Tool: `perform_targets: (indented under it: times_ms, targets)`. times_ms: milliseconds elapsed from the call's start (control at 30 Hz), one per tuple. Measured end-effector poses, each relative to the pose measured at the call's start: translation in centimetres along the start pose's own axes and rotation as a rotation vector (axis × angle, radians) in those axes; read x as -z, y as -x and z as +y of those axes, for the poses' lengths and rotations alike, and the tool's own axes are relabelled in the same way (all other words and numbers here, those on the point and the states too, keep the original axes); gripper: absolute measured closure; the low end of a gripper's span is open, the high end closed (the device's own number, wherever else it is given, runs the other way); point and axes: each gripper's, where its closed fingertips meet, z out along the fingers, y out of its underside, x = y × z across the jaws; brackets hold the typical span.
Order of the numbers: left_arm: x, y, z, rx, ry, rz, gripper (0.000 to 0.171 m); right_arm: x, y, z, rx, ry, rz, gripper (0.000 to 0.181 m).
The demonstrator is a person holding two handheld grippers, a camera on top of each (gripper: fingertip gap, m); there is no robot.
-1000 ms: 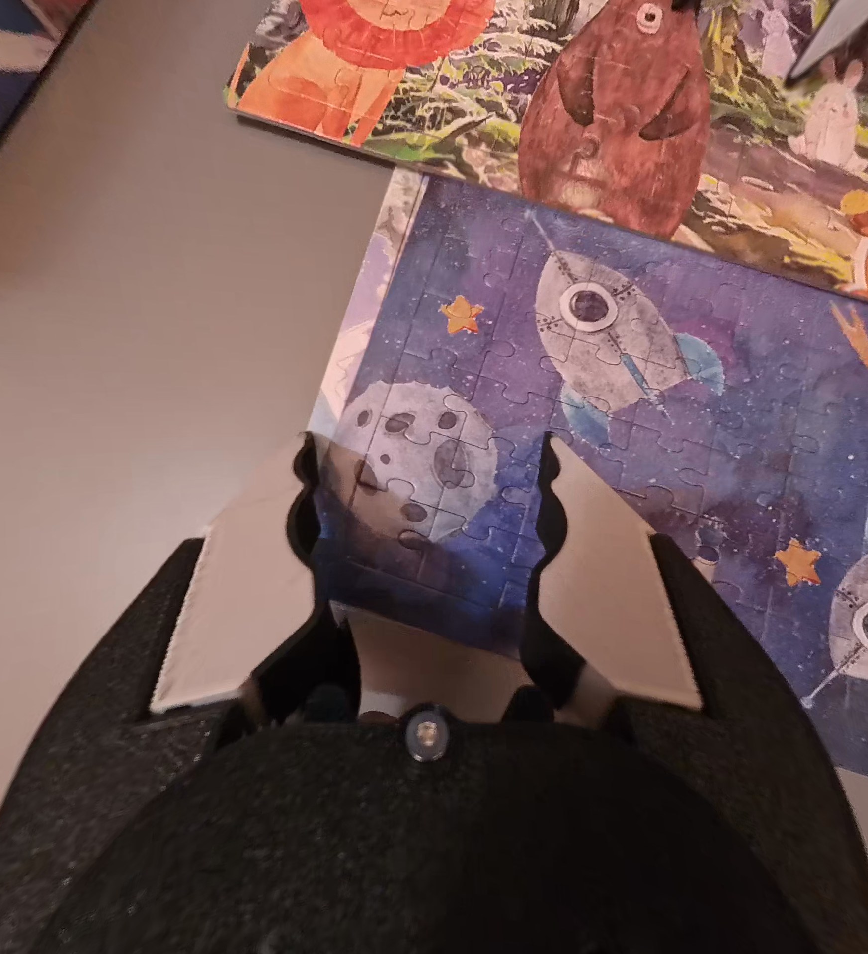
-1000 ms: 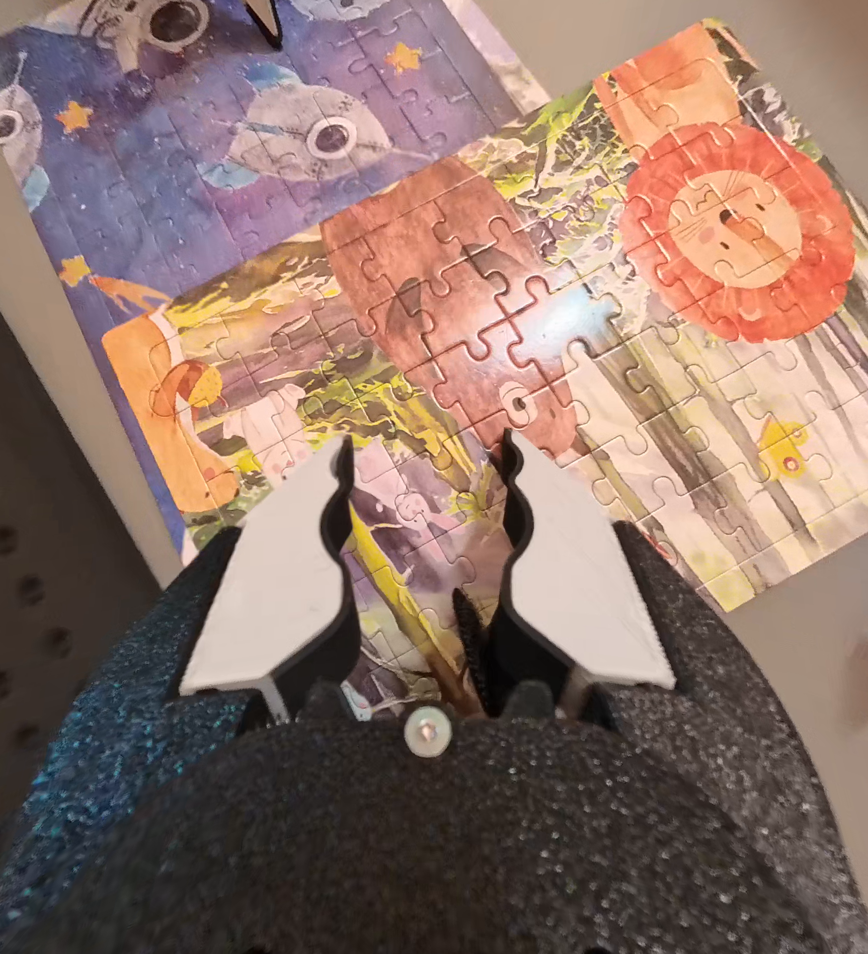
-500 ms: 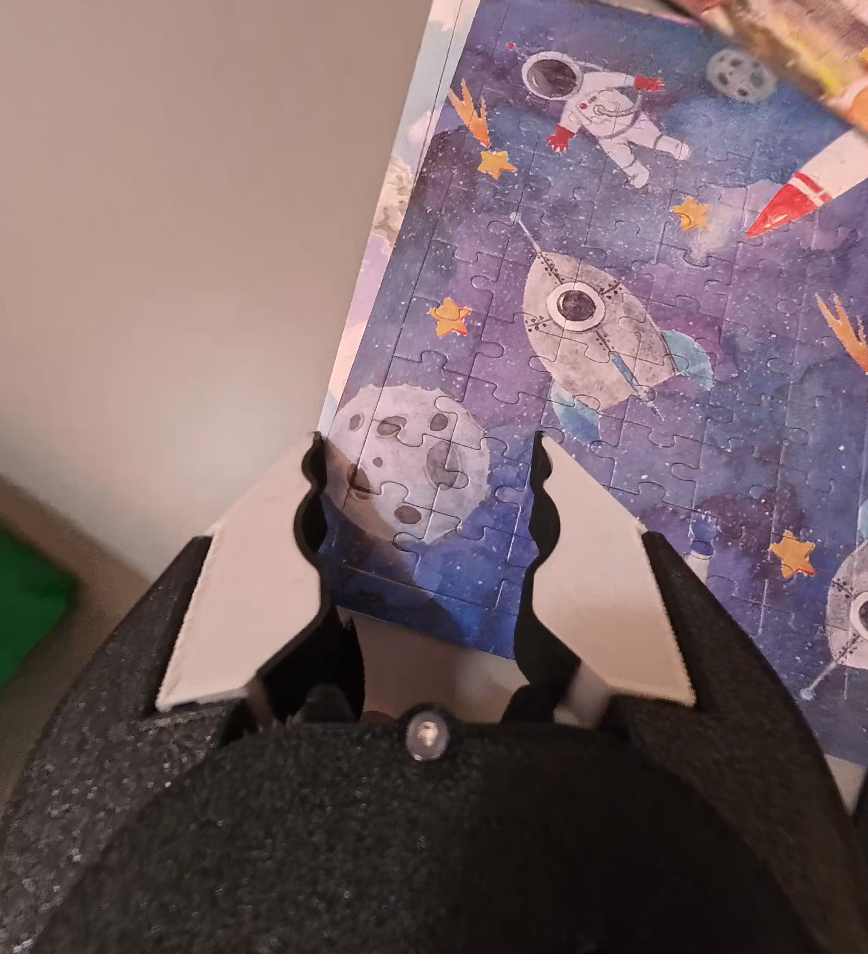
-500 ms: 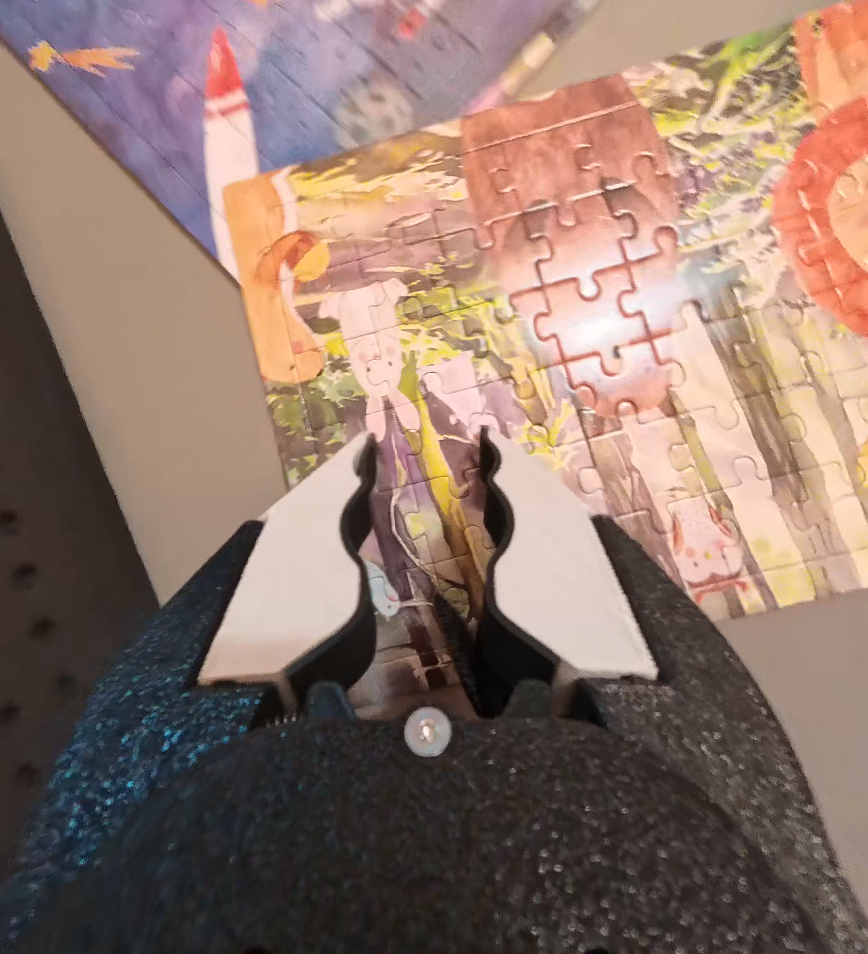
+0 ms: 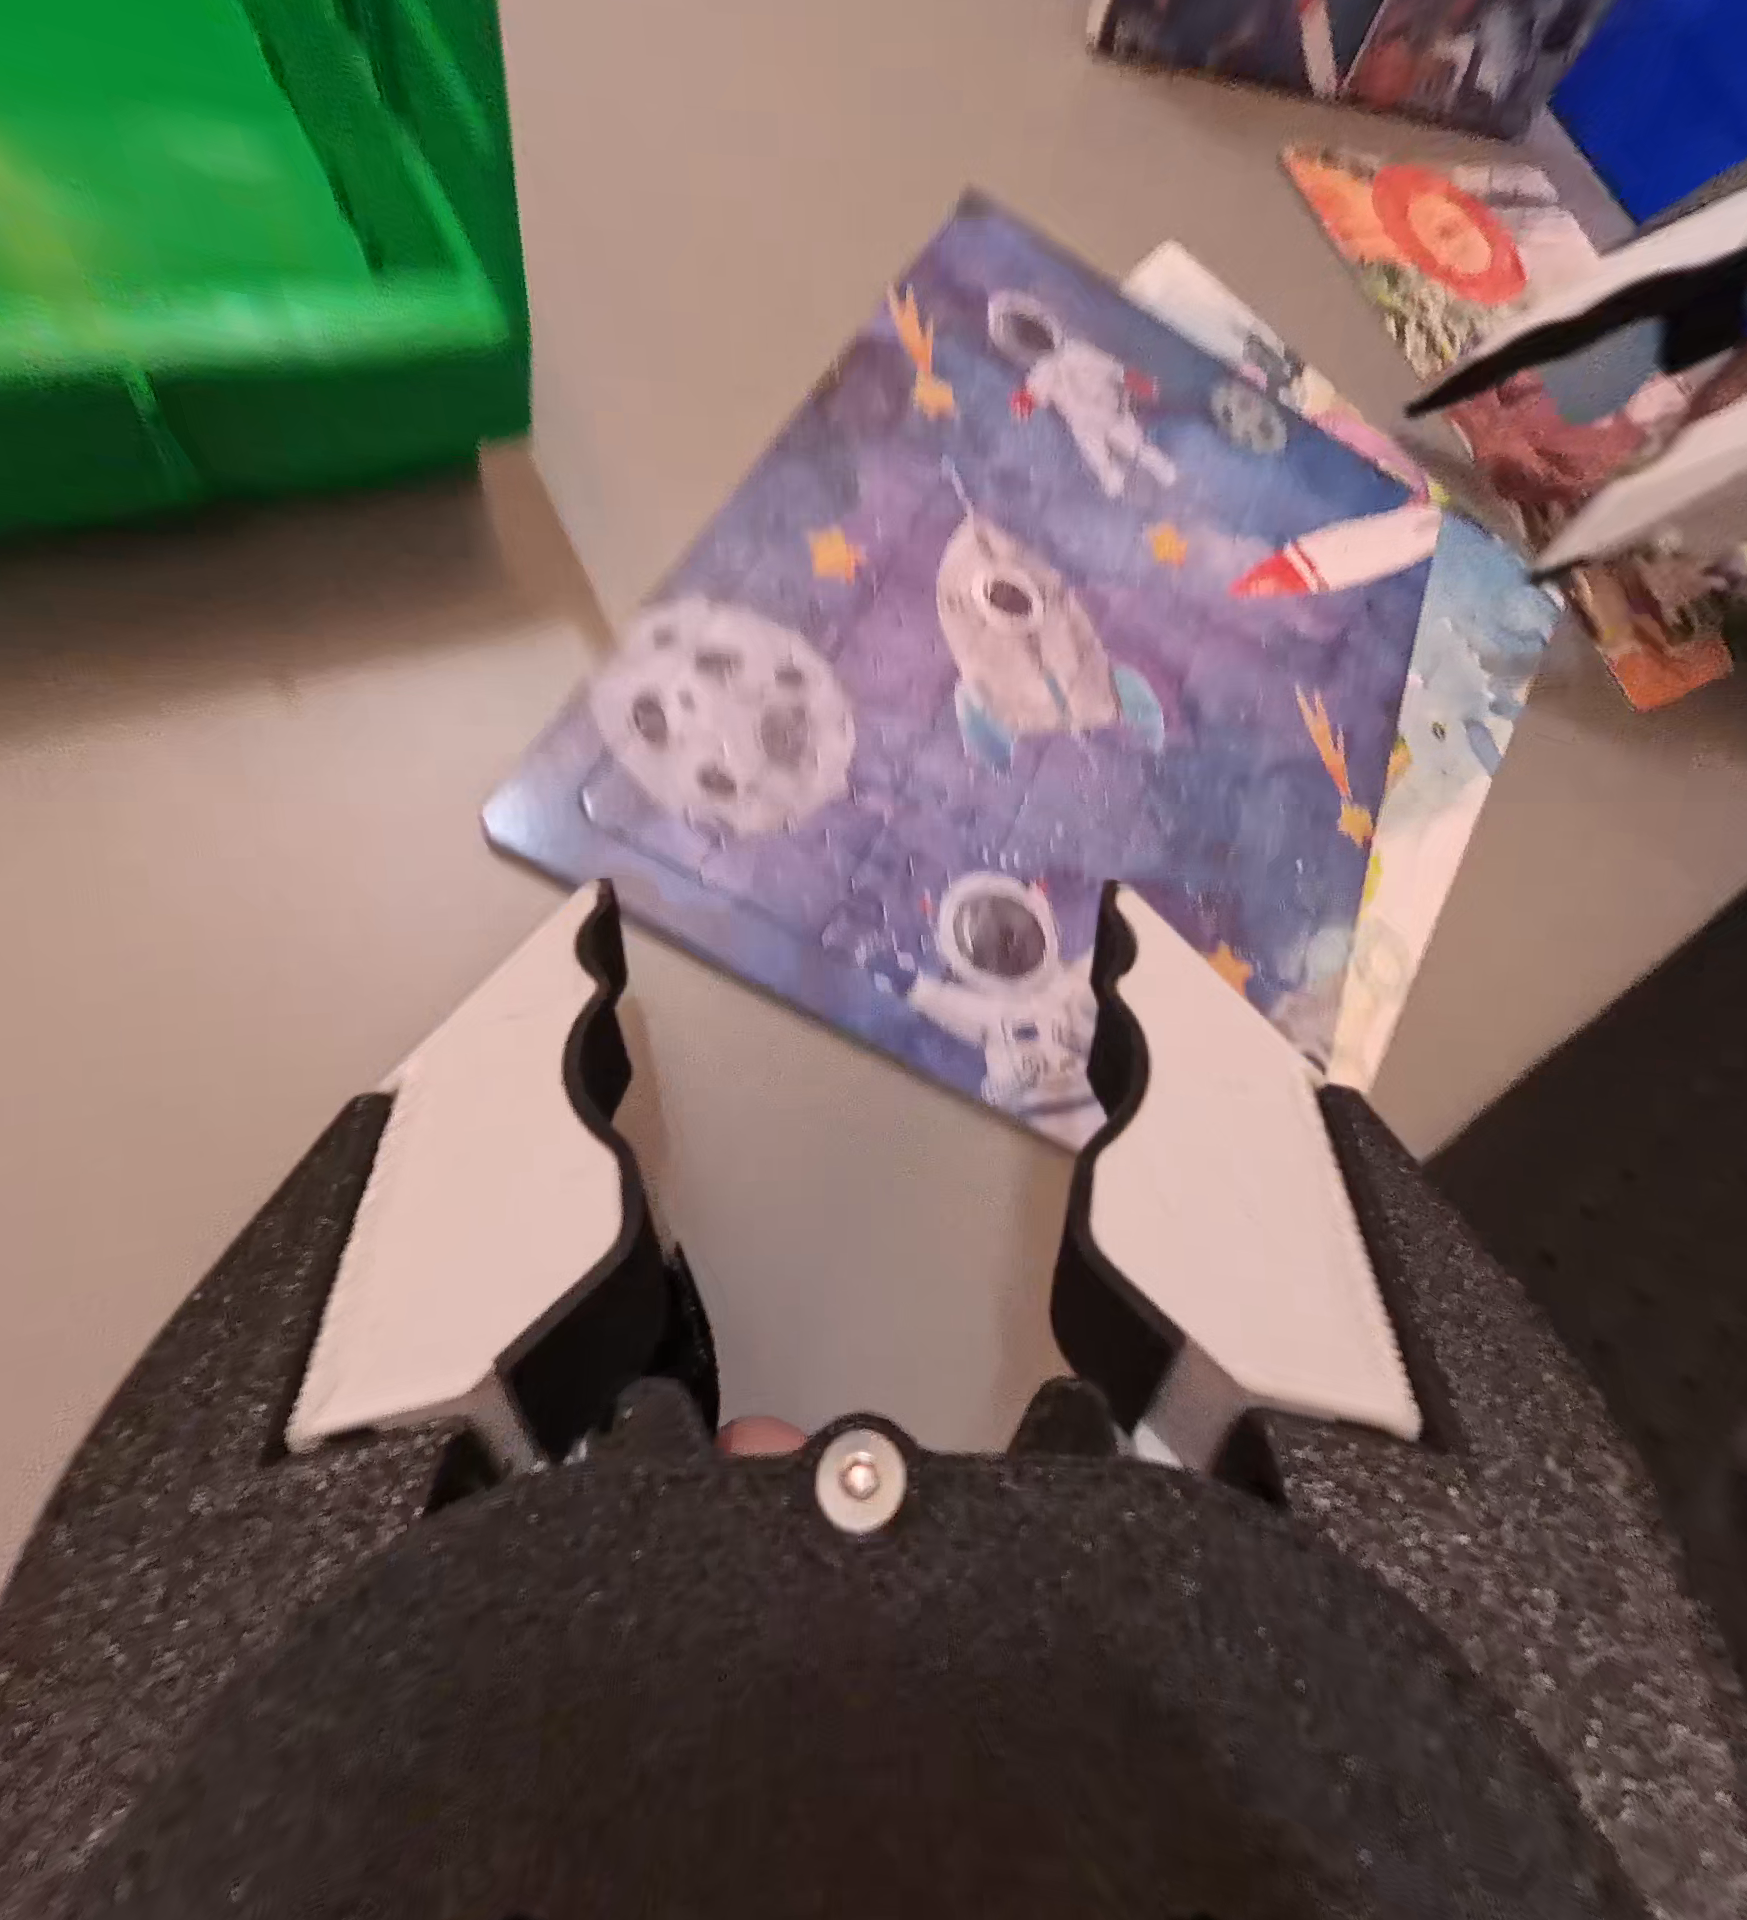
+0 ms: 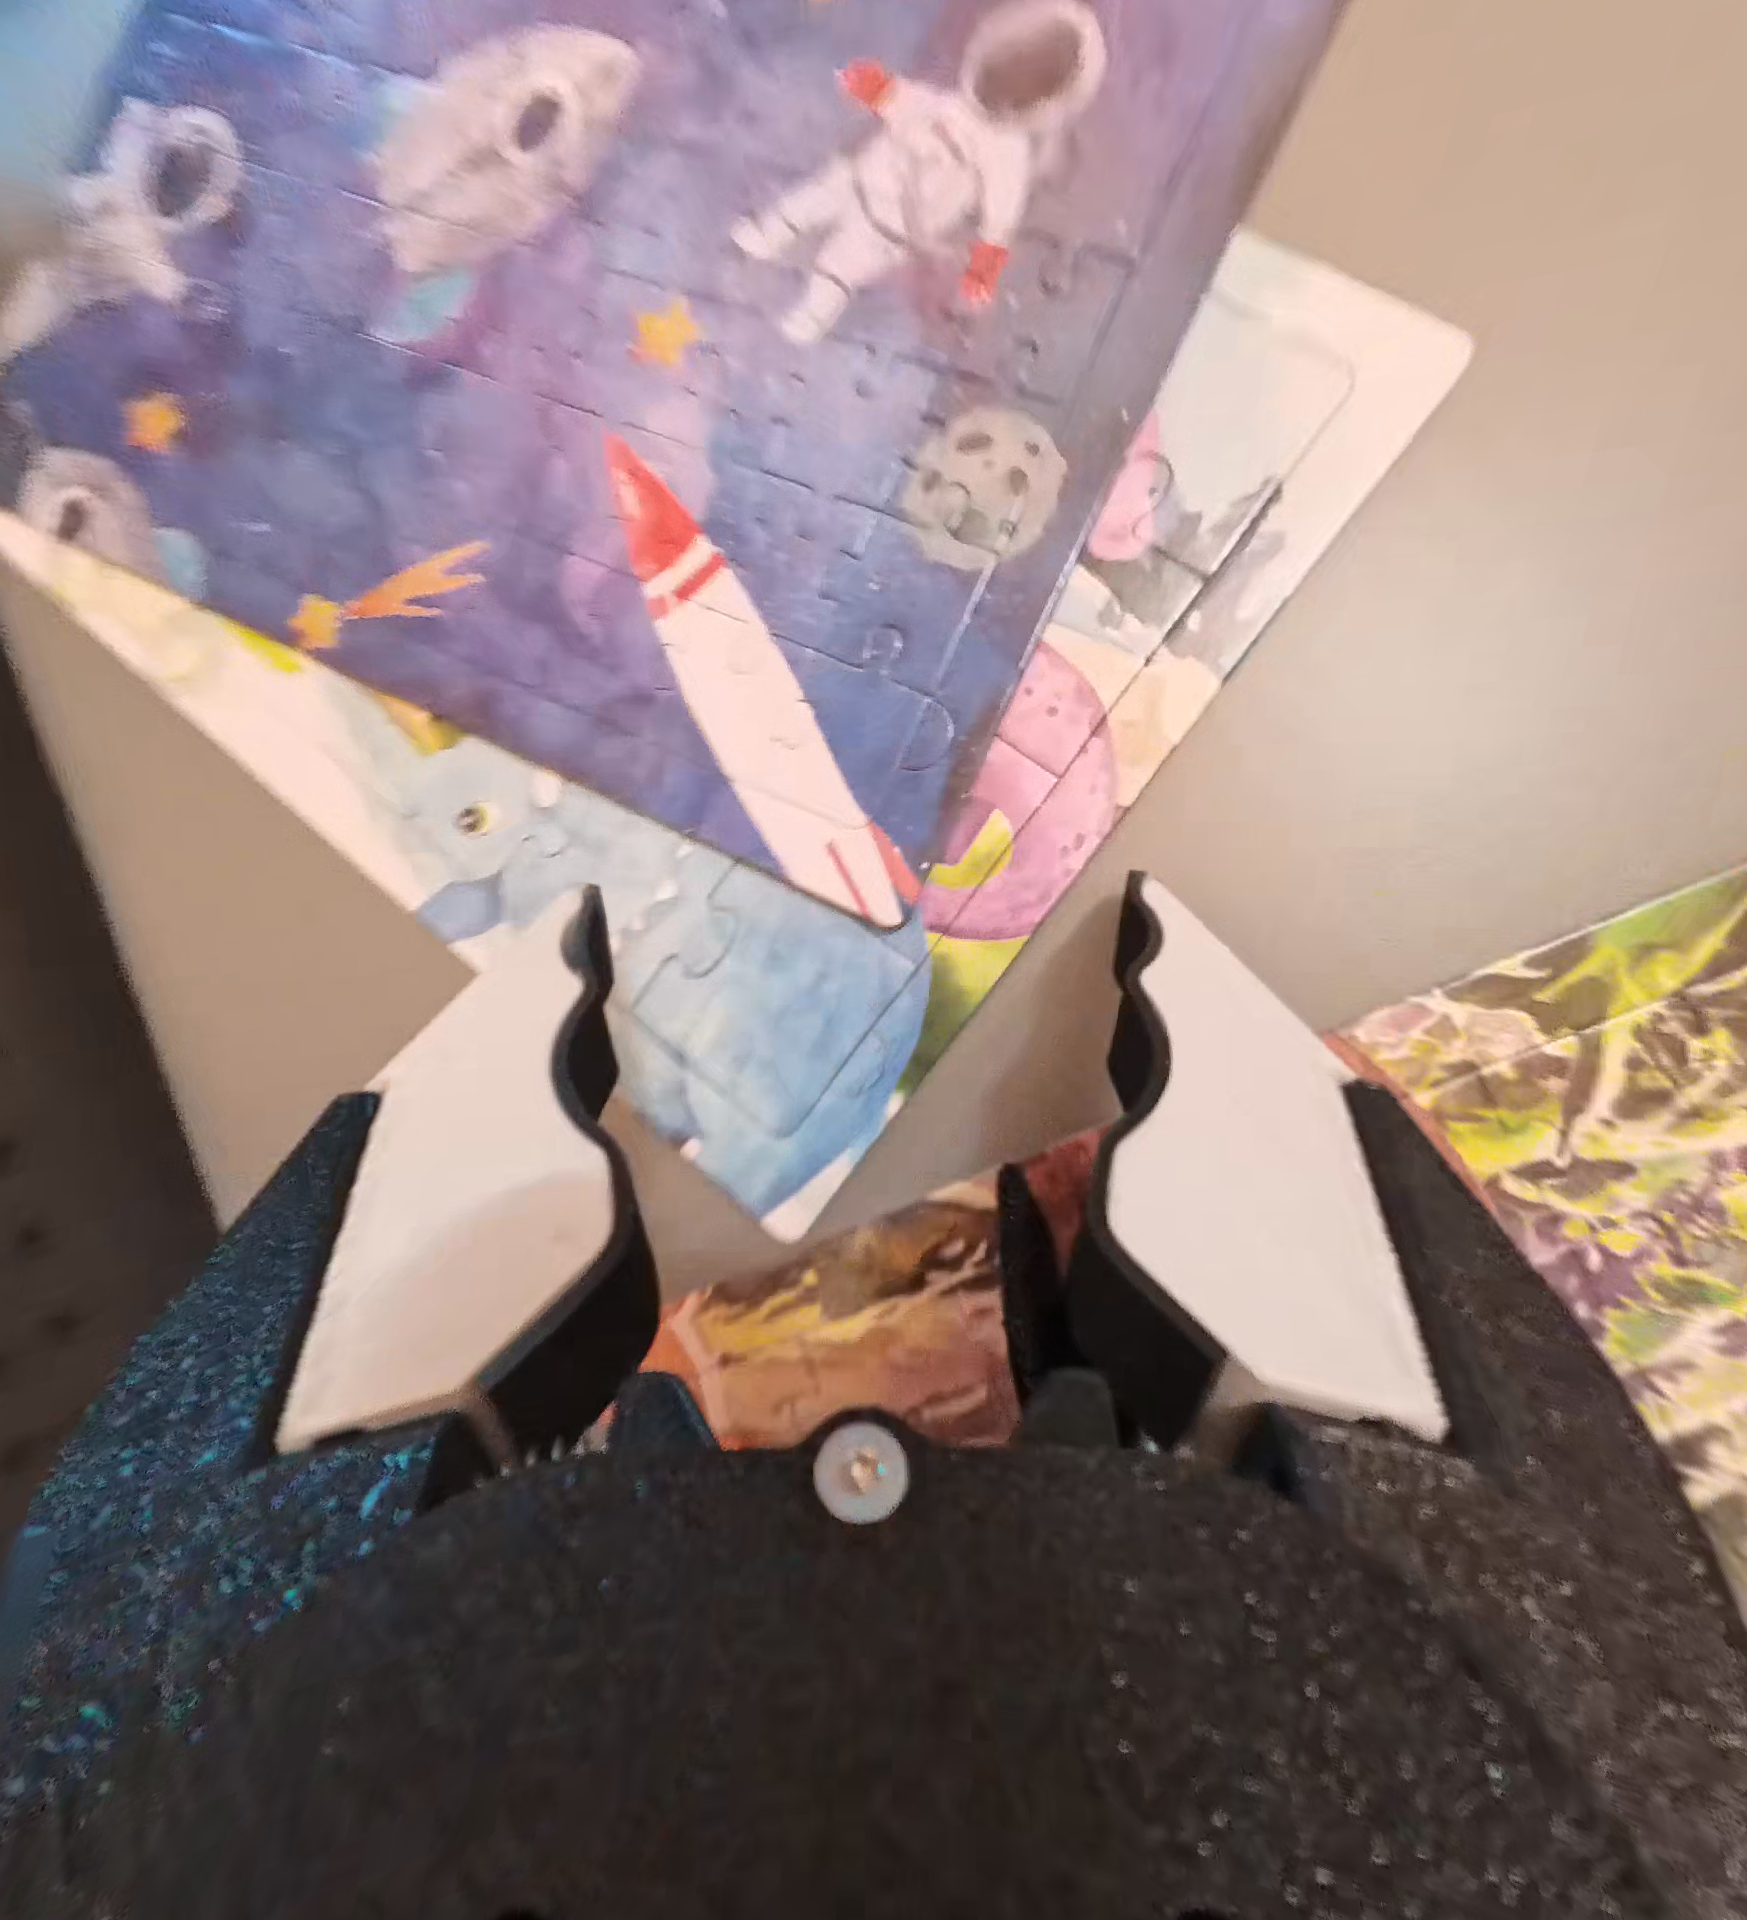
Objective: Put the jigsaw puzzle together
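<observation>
A finished space jigsaw [image 5: 1004, 675] lies askew on the grey table [image 5: 173, 987], on top of a pale jigsaw with a blue elephant [image 5: 1451, 748]. My left gripper [image 5: 853, 904] is open and empty, its tips at the space jigsaw's near edge. In the right wrist view my right gripper [image 6: 861, 899] is open and empty above the elephant jigsaw [image 6: 744, 997], near the corner of the space jigsaw [image 6: 640, 364]. A jungle jigsaw [image 6: 1627, 1143] lies to its right and below it. The right gripper [image 5: 1471, 488] also shows at the upper right of the left wrist view.
A green bin [image 5: 173, 260] stands at the far left. The jungle jigsaw with the lion [image 5: 1440, 229] lies at the far right, with a picture box [image 5: 1368, 52] and a blue object [image 5: 1700, 94] behind it. A dark perforated surface [image 5: 1627, 1143] borders the table edge. The left gripper is farther from the jungle jigsaw [image 6: 1627, 1143], some 40 centimeters, than the right, some 9 centimeters. My left wrist view [image 5: 1438, 322] looks at it from another angle.
The jungle jigsaw has come off the space jigsaw and lies apart from it. My right gripper has opened wide. My left gripper has drawn back off the space jigsaw's corner.
</observation>
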Motion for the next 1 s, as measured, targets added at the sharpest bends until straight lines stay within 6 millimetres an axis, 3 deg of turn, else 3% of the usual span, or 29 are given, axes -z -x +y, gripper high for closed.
perform_targets:
  times_ms: [67,100,167,300,333,400,467,567,633,800,933,1000]
  targets:
    - [-0.2,0.0,2.0,0.090,0.047,0.035,0.080,-0.5,-1.3,-0.6,-0.022,-0.061,0.072,0.092]
    - [-0.5,-0.3,2.5,0.125,0.055,0.062,0.078,-0.4,-1.7,-0.4,-0.060,-0.072,0.079,0.085]
    - [-1.0,-1.5,2.4,0.135,0.050,0.113,0.078,-0.2,-1.8,-0.6,-0.152,-0.123,0.042,0.084]
    - [-2.9,-3.4,1.9,0.067,0.086,0.141,0.080,0.0,-0.6,-1.5,-0.264,-0.196,-0.062,0.063]
    - [-3.3,-4.2,1.9,0.058,0.100,0.167,0.083,0.0,0.0,-1.5,-0.264,-0.185,-0.091,0.066]
    - [-3.8,-4.5,1.7,0.027,0.104,0.145,0.074,-0.1,0.3,-1.8,-0.278,-0.186,-0.096,0.060]
    - [-4.0,-4.2,1.8,0.007,0.108,0.115,0.074,0.0,0.6,-2.1,-0.316,-0.195,-0.130,0.058]
    - [-3.7,-2.5,1.8,-0.003,0.097,0.036,0.076,0.1,1.7,-2.6,-0.370,-0.211,-0.236,0.068]
    - [-3.3,-1.7,1.8,-0.003,0.106,0.023,0.078,-0.1,2.5,-2.2,-0.348,-0.191,-0.246,0.075]
    - [-3.6,-0.5,1.3,-0.036,0.130,0.025,0.082,0.2,5.3,-0.3,-0.252,-0.095,-0.263,0.073]
    - [-5.1,0.3,-0.2,-0.047,0.130,0.034,0.078,0.8,6.4,0.7,-0.318,-0.096,-0.312,0.088]
    - [-5.7,0.9,-0.9,-0.051,0.134,0.025,0.078,0.8,7.3,1.4,-0.375,-0.096,-0.361,0.108]
